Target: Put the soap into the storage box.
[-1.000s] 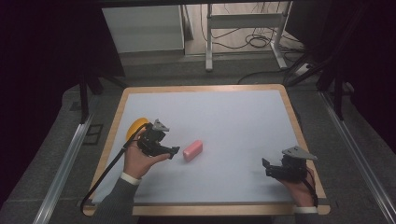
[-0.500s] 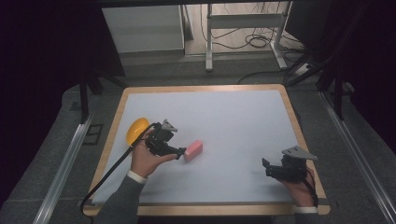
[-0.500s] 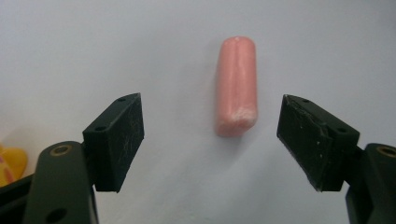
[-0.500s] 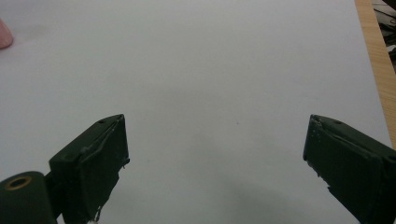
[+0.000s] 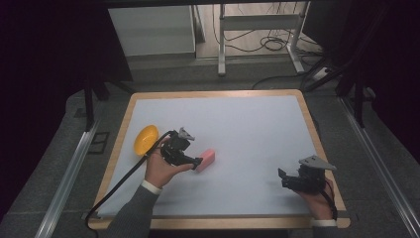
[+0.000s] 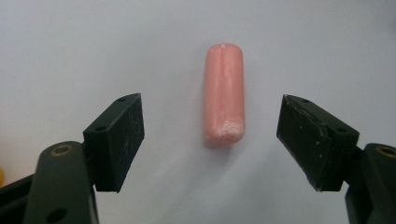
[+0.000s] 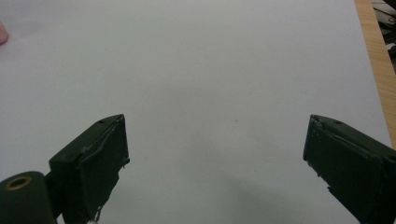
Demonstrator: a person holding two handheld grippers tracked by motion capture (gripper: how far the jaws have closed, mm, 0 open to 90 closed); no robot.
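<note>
Nearest the person, at the table's front right, the right gripper (image 5: 282,179) sits low over the white table top (image 5: 247,129), its jaws spread wide with nothing between them; in the right gripper view there is just bare surface ahead and the wooden edge off to the side. It looks idle, well apart from the work. Farther in, on the left half, the left gripper (image 5: 199,161) reaches toward a pink sausage-shaped piece (image 5: 206,159) that lies flat on the white surface. In the left gripper view this piece (image 6: 223,93) lies lengthwise along the gripper's line of sight, centred between the two jaws, which stand wide open and touch nothing; its near end sits roughly level with the jaw tips. The step in hand seems to be the grasp. To do it well, the gripper should likely go forward and down a little more so the pads (image 6: 119,140) close on the piece's middle rather than its end, squarely across the narrow width, gently, since it looks soft. Beyond the left hand, near the table's left edge, rests a yellow bowl (image 5: 145,139), a likely place for it.
</note>
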